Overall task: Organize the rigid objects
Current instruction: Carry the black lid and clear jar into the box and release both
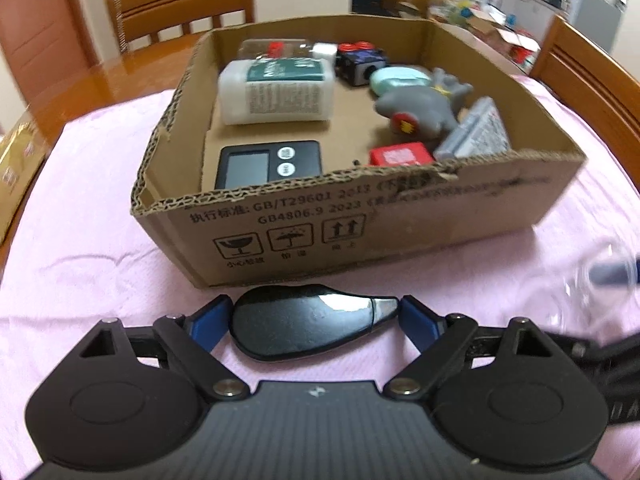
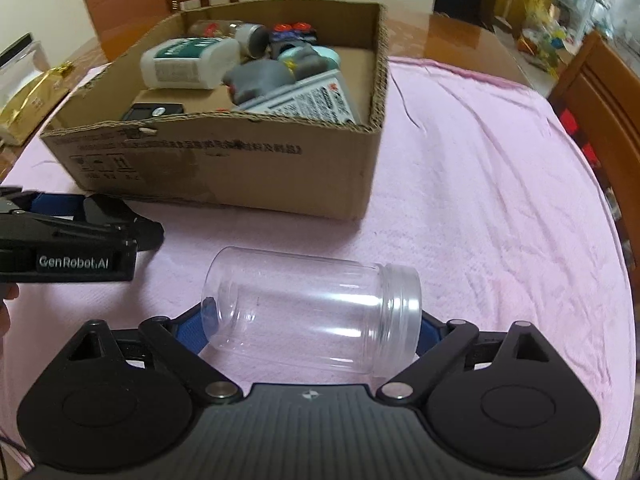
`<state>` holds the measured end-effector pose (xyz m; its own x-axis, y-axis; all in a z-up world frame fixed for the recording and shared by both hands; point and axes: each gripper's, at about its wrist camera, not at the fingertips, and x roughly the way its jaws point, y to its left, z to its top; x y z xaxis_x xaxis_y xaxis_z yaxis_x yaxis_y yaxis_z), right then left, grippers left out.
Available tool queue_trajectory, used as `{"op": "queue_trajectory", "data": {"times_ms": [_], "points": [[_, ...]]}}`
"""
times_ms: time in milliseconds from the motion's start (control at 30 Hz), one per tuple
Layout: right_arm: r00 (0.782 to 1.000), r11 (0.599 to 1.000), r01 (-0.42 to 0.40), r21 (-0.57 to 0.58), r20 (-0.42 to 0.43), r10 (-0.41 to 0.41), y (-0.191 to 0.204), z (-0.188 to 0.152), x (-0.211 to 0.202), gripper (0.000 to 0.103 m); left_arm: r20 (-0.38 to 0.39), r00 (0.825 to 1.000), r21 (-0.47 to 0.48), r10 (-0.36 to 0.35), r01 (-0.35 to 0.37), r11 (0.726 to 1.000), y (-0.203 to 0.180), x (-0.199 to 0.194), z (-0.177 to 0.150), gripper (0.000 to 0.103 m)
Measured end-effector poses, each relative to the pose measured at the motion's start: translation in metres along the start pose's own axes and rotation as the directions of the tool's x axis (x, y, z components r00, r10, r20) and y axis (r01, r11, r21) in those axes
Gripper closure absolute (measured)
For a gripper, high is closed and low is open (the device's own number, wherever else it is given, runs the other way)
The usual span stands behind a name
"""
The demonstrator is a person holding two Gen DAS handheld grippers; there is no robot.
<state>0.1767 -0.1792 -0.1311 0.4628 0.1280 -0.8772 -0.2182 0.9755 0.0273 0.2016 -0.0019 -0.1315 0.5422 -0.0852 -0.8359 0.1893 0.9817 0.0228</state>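
Tongs bracket both targets on the pink surface (image 2: 500, 168) — left tongs (image 1: 316, 322) wide around the black mouse (image 1: 296, 326), right tongs (image 2: 316, 326) wide around the clear jar (image 2: 316, 308). Close squarely — then lift into the cardboard box (image 1: 420, 220).

Cardboard box (image 1: 460, 216) sits on the cloth-covered table (image 2: 500, 200). In the box: bottle (image 1: 276, 94) at the back left, timer (image 1: 268, 164) at the front left, shark toy (image 1: 420, 106) to the right. In front of the box, the mouse-shaped object (image 1: 304, 326) lies between the left gripper's (image 1: 312, 320) fingers. To its right the jar (image 2: 316, 312) lies on its side between the right gripper's (image 2: 316, 322) fingers.
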Motion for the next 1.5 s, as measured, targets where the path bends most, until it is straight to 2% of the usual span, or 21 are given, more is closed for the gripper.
{"op": "queue_trajectory", "data": {"times_ms": [267,567,667,767,933,1033,1200,1367,1467,1500], "points": [[0.999,0.998,-0.023,-0.054,0.030,0.025,0.001,0.006,-0.012,0.006,-0.001,1.000,0.139,-0.029,0.028,0.990,0.001,-0.023,0.002,0.014],[0.996,0.988,-0.074,-0.135,0.047,0.081,-0.004,0.019,-0.036,0.006,0.022,0.996,0.195,-0.091,0.085,0.977,0.007,-0.062,0.023,0.014],[0.991,0.982,-0.109,-0.151,0.059,0.119,-0.007,0.029,-0.048,0.006,0.048,0.992,0.219,-0.120,0.107,0.970,0.005,-0.079,0.035,0.014],[0.987,0.977,-0.118,-0.178,0.091,0.136,-0.009,0.041,-0.060,0.006,0.104,0.987,0.230,-0.119,0.093,0.969,0.005,-0.093,0.051,0.014],[0.979,0.970,-0.125,-0.211,0.134,0.155,-0.010,0.067,-0.068,0.006,0.168,0.980,0.202,-0.103,0.069,0.977,0.010,-0.084,0.080,0.014],[0.977,0.966,-0.120,-0.229,0.144,0.156,-0.008,0.078,-0.067,0.006,0.160,0.984,0.177,-0.082,0.053,0.983,0.014,-0.066,0.090,0.014],[0.981,0.963,-0.114,-0.245,0.127,0.148,-0.006,0.096,-0.057,0.006,0.148,0.988,0.147,-0.048,0.026,0.989,0.018,-0.045,0.092,0.014],[0.983,0.957,-0.114,-0.267,0.110,0.148,-0.001,0.106,-0.049,0.006,0.155,0.987,0.105,-0.045,0.028,0.994,0.022,-0.040,0.086,0.014],[0.986,0.951,-0.093,-0.295,0.108,0.130,0.004,0.114,-0.044,0.006,0.178,0.983,0.085,-0.045,0.030,0.996,0.026,-0.044,0.085,0.011],[0.986,0.950,-0.089,-0.299,0.109,0.126,0.005,0.118,-0.042,0.006,0.194,0.980,0.074,-0.046,0.032,0.997,0.028,-0.047,0.085,0.007]]}}
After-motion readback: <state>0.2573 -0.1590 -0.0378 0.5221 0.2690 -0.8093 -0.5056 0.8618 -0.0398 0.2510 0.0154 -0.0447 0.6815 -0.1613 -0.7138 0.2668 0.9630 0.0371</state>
